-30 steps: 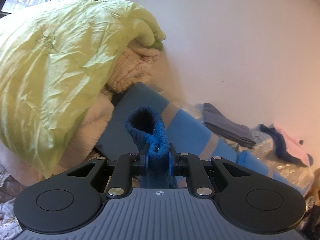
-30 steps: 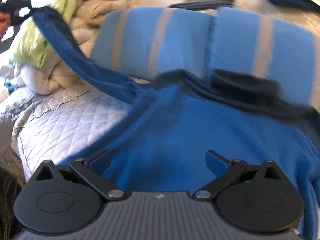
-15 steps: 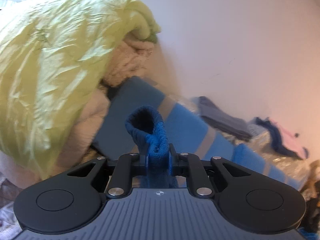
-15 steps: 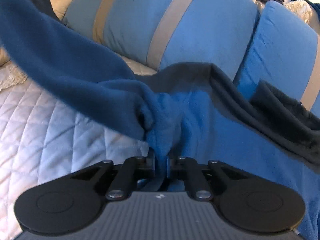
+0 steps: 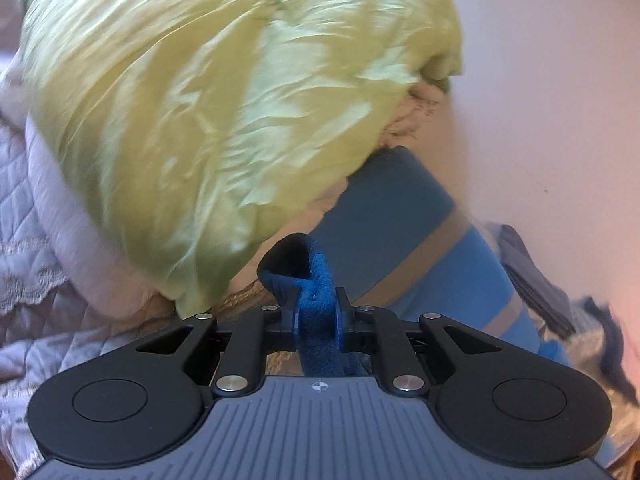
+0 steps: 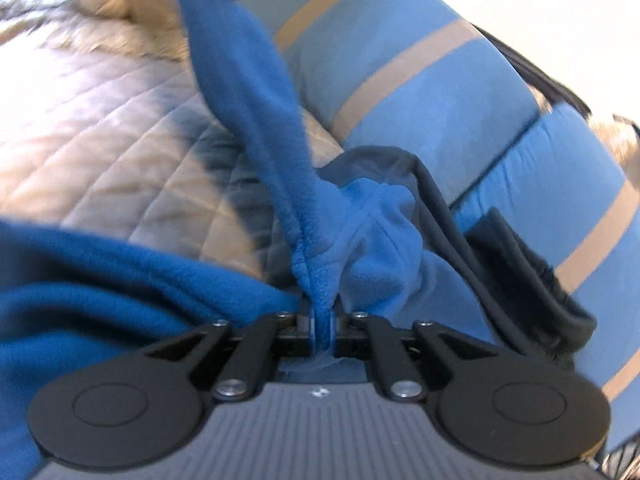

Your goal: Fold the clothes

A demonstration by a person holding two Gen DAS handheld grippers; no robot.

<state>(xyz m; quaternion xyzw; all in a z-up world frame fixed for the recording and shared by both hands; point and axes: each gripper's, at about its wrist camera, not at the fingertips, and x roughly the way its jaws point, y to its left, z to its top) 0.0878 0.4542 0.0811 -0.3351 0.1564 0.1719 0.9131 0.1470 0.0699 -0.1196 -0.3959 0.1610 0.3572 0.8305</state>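
Pinching blue fleece (image 6: 276, 184), each hand-held gripper (image 5: 316, 312) (image 6: 321, 322) points forward, level.

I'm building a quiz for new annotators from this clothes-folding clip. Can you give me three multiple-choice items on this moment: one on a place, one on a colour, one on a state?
1. Where does the striped pillow lie?
A. behind the blue fleece garment
B. on the floor
C. inside a basket

2. What colour is the crumpled cover in the left wrist view?
A. red
B. yellow-green
C. black

3. What is the state of the right claw?
A. wide open
B. shut on nothing
C. shut on the fleece

Answers: 1 A, the pillow stands past the garment on the quilted bedspread. 2 B, the cover is pale yellow-green. 3 C, a fleece fold sits pinched between its closed fingers; the left claw likewise.
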